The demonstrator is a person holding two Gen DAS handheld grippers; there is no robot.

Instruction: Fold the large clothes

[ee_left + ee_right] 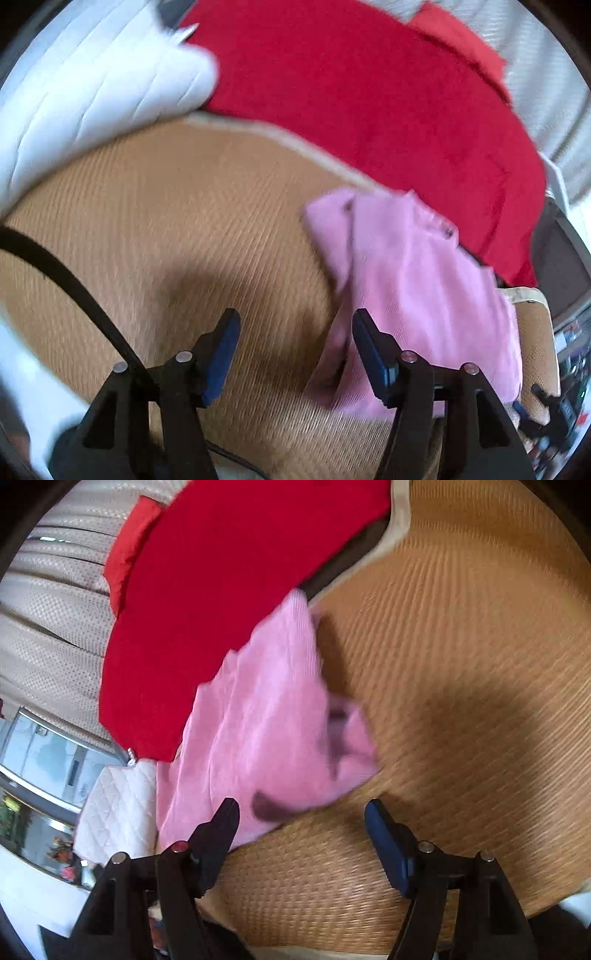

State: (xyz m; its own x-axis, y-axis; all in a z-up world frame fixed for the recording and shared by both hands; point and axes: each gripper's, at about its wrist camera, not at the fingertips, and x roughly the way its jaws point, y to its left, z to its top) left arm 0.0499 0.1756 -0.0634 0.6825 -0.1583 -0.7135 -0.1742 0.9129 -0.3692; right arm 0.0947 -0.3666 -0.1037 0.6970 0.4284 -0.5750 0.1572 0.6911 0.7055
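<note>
A pink garment (417, 295) lies folded in a loose pile on a tan woven mat (166, 206), at the right of the left wrist view. My left gripper (295, 325) is open just above the mat. Its right finger sits beside the pink garment's near edge, and nothing is pressed between the pads. In the right wrist view the pink garment (266, 720) lies left of centre on the mat (480, 664). My right gripper (301, 808) is open at its near corner, the left finger over the cloth's edge and the right finger over bare mat. Both views are motion-blurred.
A large red cloth (369, 110) lies behind the pink garment, partly under it. A white quilted cover (92, 92) bulges at the upper left. A black strap (74, 280) crosses the left. Beige perforated upholstery (48, 620) and a white quilted pad (118, 805) border the mat.
</note>
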